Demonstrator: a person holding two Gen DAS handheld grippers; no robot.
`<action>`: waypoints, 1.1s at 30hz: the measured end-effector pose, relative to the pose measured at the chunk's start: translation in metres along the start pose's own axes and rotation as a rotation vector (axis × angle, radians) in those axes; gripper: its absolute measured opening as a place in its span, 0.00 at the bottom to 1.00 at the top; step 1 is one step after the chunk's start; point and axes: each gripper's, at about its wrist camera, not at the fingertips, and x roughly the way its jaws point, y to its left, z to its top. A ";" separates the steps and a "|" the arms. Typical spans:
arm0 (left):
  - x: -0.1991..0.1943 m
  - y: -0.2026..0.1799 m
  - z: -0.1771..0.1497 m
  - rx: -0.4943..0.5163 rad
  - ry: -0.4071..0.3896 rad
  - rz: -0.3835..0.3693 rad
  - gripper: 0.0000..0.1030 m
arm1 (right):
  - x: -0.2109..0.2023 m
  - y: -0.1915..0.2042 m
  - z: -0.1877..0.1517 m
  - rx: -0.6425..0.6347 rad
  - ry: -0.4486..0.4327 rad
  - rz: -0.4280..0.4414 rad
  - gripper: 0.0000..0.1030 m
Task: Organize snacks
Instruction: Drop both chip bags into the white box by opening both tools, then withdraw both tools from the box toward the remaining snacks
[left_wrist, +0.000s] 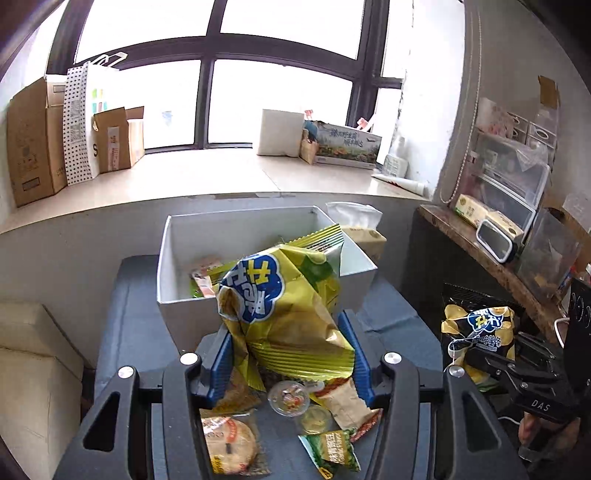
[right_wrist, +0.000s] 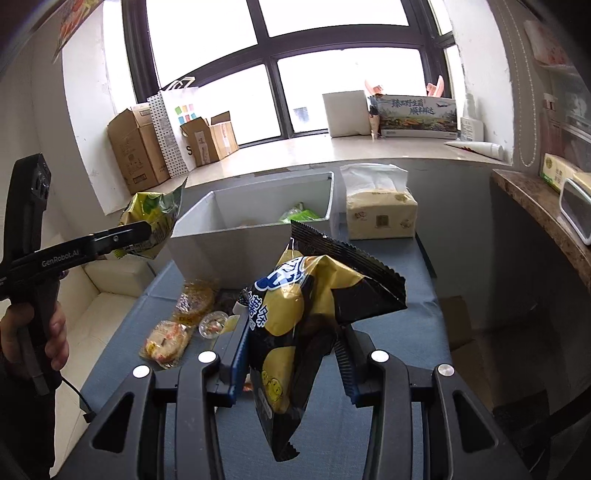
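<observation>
Left gripper (left_wrist: 290, 350): jaws partly closed, pads clamping the yellow chip bag (left_wrist: 284, 306), bag held in the air in front of the white bin (left_wrist: 258, 288). Right gripper (right_wrist: 291, 354): jaws partly closed on the black chip bag (right_wrist: 306, 325), lifted clear of the blue-grey table (right_wrist: 413, 332). Bin sits at the table's far end with a few packets inside, tissue pack (right_wrist: 380, 218) just beside it. Loose on the table near the bin: round cracker packs (right_wrist: 168, 343), small jelly cup (right_wrist: 213, 325), green snack packet (left_wrist: 330, 450)
</observation>
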 end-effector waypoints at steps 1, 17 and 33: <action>0.001 0.009 0.008 -0.021 -0.009 0.004 0.57 | 0.004 0.004 0.008 -0.012 -0.010 0.013 0.43; 0.121 0.061 0.078 -0.090 0.064 0.036 0.75 | 0.172 0.002 0.155 -0.040 0.089 0.078 0.55; 0.093 0.064 0.048 -0.027 0.043 0.105 1.00 | 0.143 0.010 0.153 -0.081 -0.004 -0.004 1.00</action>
